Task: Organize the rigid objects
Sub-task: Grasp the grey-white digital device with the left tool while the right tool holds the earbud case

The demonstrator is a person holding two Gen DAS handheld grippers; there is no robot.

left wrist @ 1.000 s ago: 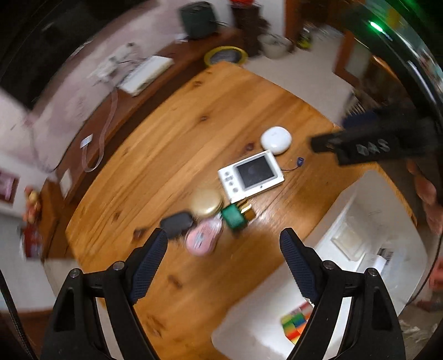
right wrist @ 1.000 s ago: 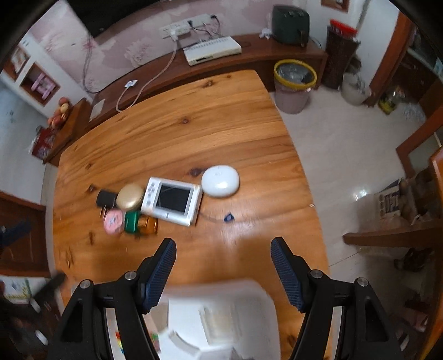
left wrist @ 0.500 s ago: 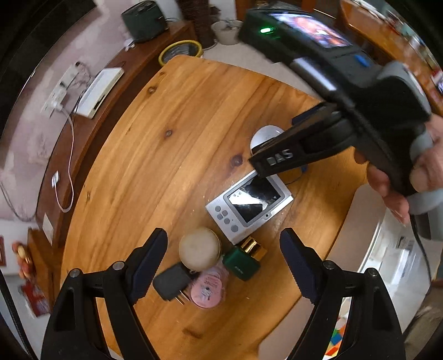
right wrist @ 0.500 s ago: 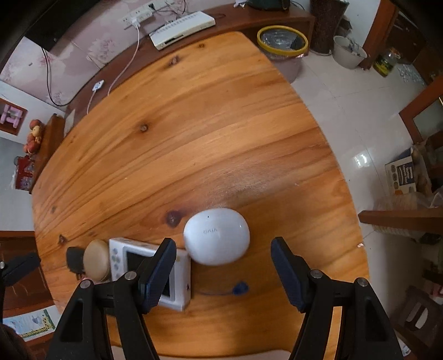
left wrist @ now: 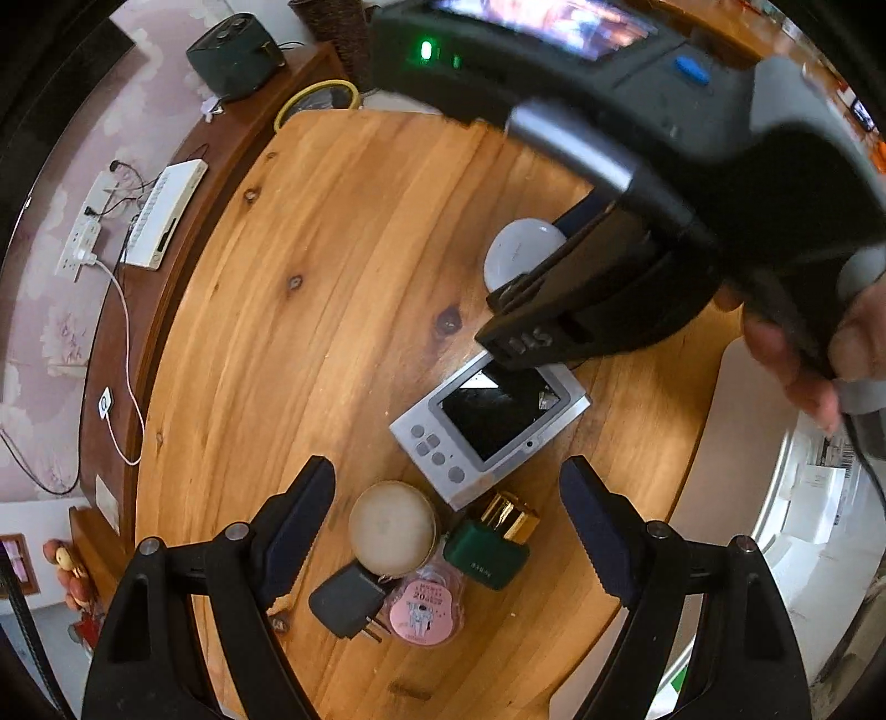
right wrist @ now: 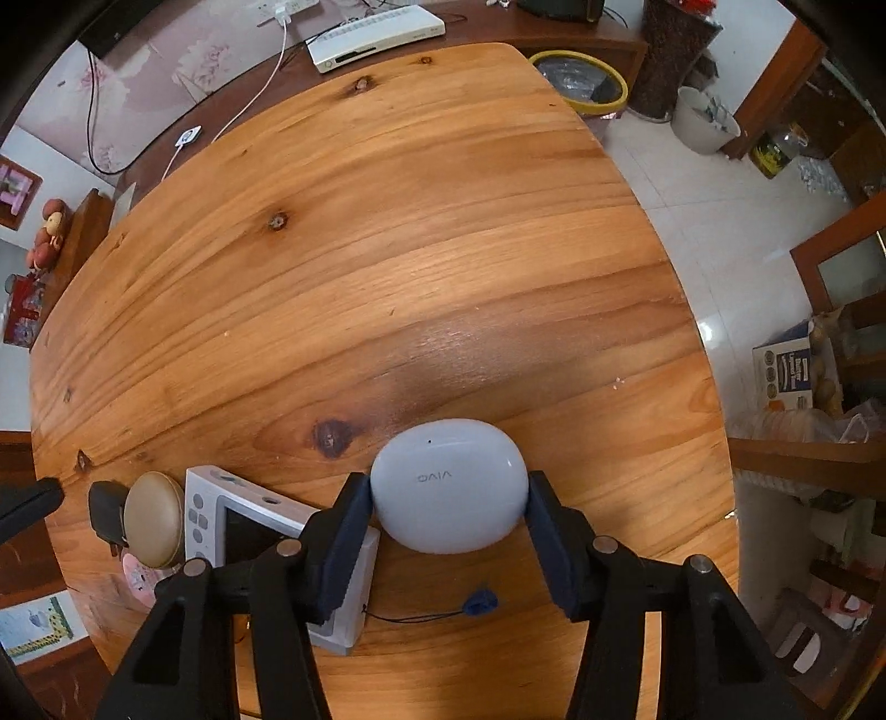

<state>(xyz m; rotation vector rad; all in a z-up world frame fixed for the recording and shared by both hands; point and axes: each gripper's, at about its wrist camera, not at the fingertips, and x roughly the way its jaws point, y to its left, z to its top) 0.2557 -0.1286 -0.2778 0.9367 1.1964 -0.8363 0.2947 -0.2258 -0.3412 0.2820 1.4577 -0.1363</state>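
Note:
A white oval earbud case (right wrist: 448,487) lies on the round wooden table (right wrist: 387,249), between the fingers of my right gripper (right wrist: 448,531). The jaws stand around its sides, touching or nearly touching. It also shows in the left wrist view (left wrist: 518,252), partly hidden by the right gripper. A silver handheld device with a dark screen (left wrist: 490,426) lies beside it. My left gripper (left wrist: 448,515) is open and empty above a beige round compact (left wrist: 392,527), a green bottle with a gold cap (left wrist: 490,545), a pink round tag (left wrist: 425,609) and a black plug adapter (left wrist: 346,601).
A white bin (left wrist: 803,498) stands at the table's right edge in the left wrist view. A small blue charm on a thin cord (right wrist: 479,601) lies near the device. A sideboard with a white router (right wrist: 376,33) runs behind the table; a yellow-rimmed waste bin (right wrist: 581,83) stands on the floor.
My right gripper has come down and forward until the earbud case sits between its fingers, and the jaws have narrowed. My left gripper has moved closer over the small objects.

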